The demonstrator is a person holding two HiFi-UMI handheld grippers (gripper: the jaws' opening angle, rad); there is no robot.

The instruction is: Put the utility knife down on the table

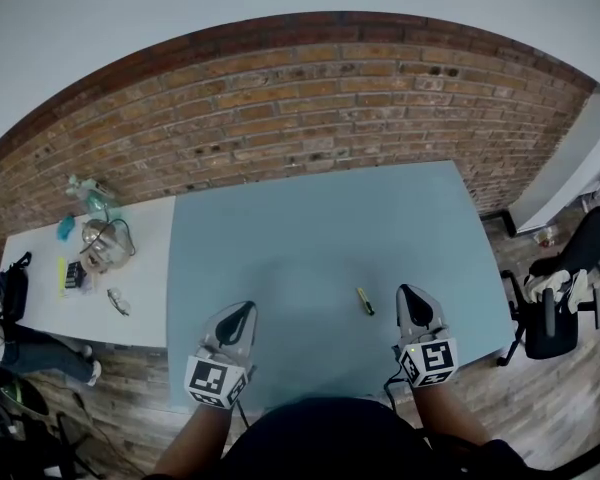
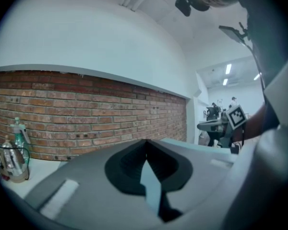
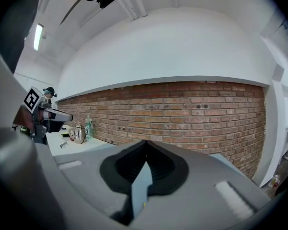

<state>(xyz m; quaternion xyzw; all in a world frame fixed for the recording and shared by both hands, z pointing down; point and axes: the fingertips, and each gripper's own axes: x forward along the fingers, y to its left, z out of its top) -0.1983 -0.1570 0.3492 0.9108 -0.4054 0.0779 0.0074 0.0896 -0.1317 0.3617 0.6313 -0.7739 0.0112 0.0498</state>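
Head view, looking steeply down on a pale blue tabletop (image 1: 320, 218) set against a brick wall (image 1: 310, 108). The utility knife (image 1: 365, 301), a slim yellow-and-black tool, lies flat on the tabletop near its front edge, free of both tools. It lies just to the left of the right gripper (image 1: 412, 296) and well apart from the left gripper (image 1: 242, 313). Both grippers are held over the near part of the tabletop, pointing away from the person, each carrying its marker cube (image 1: 216, 380) at the rear. In the left gripper view the fingers (image 2: 127, 166) of the left gripper (image 2: 145, 143) meet at their tips with nothing between them; only a sliver of tabletop shows through the slit lower down. The right gripper view shows the same arrangement: the fingers (image 3: 163, 169) of the right gripper (image 3: 145, 143) are together at the tips and hold nothing. To the left of the tabletop stands a white side table (image 1: 40, 288) carrying a spray bottle (image 1: 85, 193), a glass vessel (image 1: 105, 240) and several small items too small to identify. The bottle (image 2: 18, 131) and the vessel (image 2: 9, 164) also appear at the lower left of the left gripper view, in front of the wall. A dark chair (image 1: 570, 288) stands on the wooden floor to the right of the tabletop.
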